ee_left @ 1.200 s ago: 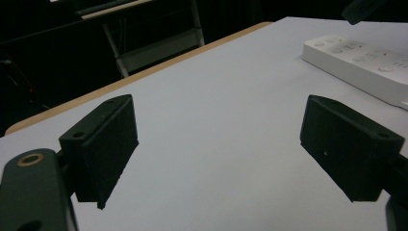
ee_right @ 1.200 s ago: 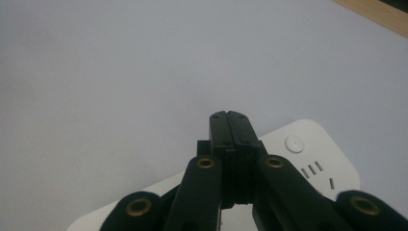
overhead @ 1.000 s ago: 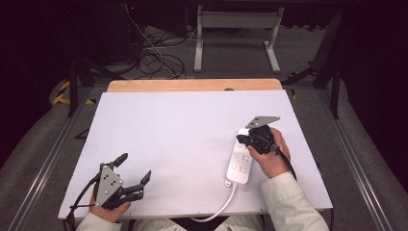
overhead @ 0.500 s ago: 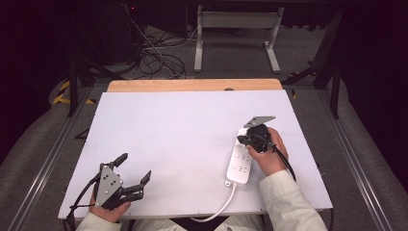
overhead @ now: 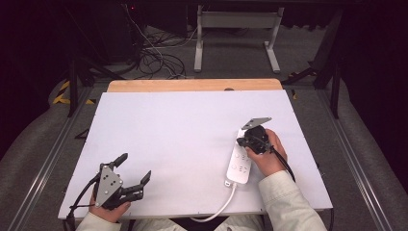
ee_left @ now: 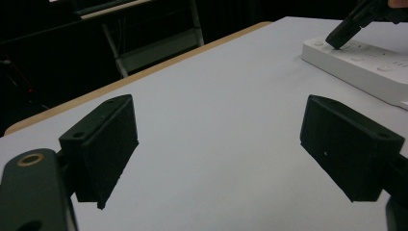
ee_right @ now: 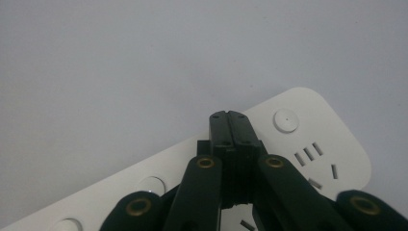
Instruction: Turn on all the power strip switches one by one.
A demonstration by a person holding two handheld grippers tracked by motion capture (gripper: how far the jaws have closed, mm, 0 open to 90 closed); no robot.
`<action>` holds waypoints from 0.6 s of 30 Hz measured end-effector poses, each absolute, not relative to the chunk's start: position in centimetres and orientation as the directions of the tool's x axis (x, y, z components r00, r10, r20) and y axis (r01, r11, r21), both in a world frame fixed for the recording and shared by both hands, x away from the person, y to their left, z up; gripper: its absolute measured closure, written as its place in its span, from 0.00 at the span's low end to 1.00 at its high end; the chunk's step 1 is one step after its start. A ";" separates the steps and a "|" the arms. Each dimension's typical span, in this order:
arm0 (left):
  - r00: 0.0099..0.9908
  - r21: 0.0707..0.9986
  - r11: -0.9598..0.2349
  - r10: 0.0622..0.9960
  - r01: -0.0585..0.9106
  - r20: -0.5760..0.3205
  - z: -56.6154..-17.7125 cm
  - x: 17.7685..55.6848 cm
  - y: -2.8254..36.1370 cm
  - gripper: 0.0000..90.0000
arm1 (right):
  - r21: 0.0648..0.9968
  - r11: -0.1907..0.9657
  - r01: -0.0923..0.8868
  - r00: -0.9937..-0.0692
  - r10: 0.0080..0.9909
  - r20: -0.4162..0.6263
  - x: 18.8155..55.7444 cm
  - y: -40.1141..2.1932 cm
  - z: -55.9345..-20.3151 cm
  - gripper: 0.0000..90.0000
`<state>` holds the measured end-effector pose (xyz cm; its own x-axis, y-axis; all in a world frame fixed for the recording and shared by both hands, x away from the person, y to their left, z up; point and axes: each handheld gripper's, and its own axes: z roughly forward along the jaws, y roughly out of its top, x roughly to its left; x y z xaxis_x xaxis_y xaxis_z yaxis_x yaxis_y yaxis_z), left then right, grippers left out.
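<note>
A white power strip (overhead: 239,166) lies on the right half of the white table (overhead: 183,130), its cord (overhead: 217,211) running off the near edge. My right gripper (overhead: 239,142) is shut, with nothing between its jaws. Its tips point down onto the strip's far end. In the right gripper view the closed tips (ee_right: 232,116) sit on the strip (ee_right: 312,159), just left of a round button (ee_right: 286,120). My left gripper (overhead: 135,166) stands open near the front left corner, jaws wide and empty (ee_left: 235,154). From there the strip (ee_left: 365,62) and the right gripper (ee_left: 337,41) appear at the upper right.
A wooden strip (overhead: 192,85) borders the table's far edge. Beyond it on the dark floor are cables (overhead: 154,57) and a metal stand (overhead: 235,38). A rail (overhead: 43,159) runs along the left side.
The right hand has shifted slightly left over the power strip's far end, jaws still shut. The left gripper has not moved.
</note>
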<state>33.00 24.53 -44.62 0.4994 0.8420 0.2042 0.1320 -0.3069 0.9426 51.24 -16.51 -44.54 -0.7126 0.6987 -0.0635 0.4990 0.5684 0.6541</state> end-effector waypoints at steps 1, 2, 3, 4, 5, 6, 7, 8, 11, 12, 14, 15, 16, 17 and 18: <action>0.500 0.943 -0.306 0.842 0.133 0.202 -44.6 33.0 24.5 0.15 | 0.651 0.571 0.500 -0.713 0.698 -0.064 51.3 -16.5 -44.6 1.00; 0.501 0.943 -0.305 0.842 0.135 0.200 -44.6 33.0 24.5 0.15 | 0.651 0.571 0.500 -0.712 0.699 -0.068 51.3 -16.5 -44.6 1.00; 0.500 0.942 -0.309 0.842 0.134 0.205 -44.6 33.0 24.5 0.15 | 0.651 0.571 0.500 -0.712 0.699 -0.066 51.3 -16.5 -44.6 1.00; 0.500 0.942 -0.308 0.841 0.134 0.205 -44.6 33.0 24.6 0.15 | 0.651 0.571 0.500 -0.711 0.700 -0.067 51.3 -16.5 -44.6 1.00; 0.501 0.942 -0.309 0.841 0.133 0.205 -44.6 33.0 24.6 0.15 | 0.653 0.569 0.500 -0.711 0.700 -0.066 51.3 -16.5 -44.6 1.00; 0.500 0.943 -0.305 0.842 0.134 0.201 -44.6 33.0 24.5 0.15 | 0.653 0.569 0.500 -0.711 0.701 -0.066 51.2 -16.5 -44.6 1.00; 0.499 0.943 -0.305 0.843 0.134 0.202 -44.6 33.0 24.5 0.15 | 0.653 0.568 0.501 -0.710 0.701 -0.065 51.2 -16.5 -44.7 1.00; 0.499 0.943 -0.305 0.843 0.132 0.203 -44.6 33.0 24.5 0.15 | 0.654 0.566 0.502 -0.710 0.702 -0.063 51.3 -16.5 -44.7 1.00; 0.497 0.942 -0.310 0.842 0.129 0.209 -44.6 33.0 24.6 0.15 | 0.656 0.564 0.502 -0.709 0.703 -0.061 51.2 -16.5 -44.7 1.00; 0.498 0.942 -0.310 0.842 0.131 0.208 -44.6 33.0 24.6 0.15 | 0.654 0.565 0.502 -0.708 0.703 -0.064 51.2 -16.5 -44.7 1.00; 0.498 0.942 -0.309 0.842 0.131 0.207 -44.6 33.0 24.6 0.15 | 0.652 0.569 0.501 -0.710 0.701 -0.065 51.2 -16.4 -44.8 1.00; 0.498 0.942 -0.309 0.842 0.131 0.207 -44.6 33.0 24.6 0.15 | 0.652 0.567 0.504 -0.708 0.703 -0.064 51.2 -16.4 -44.8 1.00; 0.498 0.943 -0.305 0.843 0.134 0.202 -44.6 33.0 24.5 0.15 | 0.653 0.562 0.507 -0.708 0.704 -0.057 51.3 -16.5 -44.8 1.00; 0.498 0.943 -0.306 0.843 0.132 0.204 -44.6 33.0 24.5 0.15 | 0.654 0.560 0.509 -0.707 0.706 -0.053 51.3 -16.5 -44.8 1.00; 0.498 0.943 -0.306 0.843 0.133 0.203 -44.6 33.0 24.5 0.15 | 0.653 0.560 0.509 -0.707 0.705 -0.053 51.3 -16.5 -44.9 1.00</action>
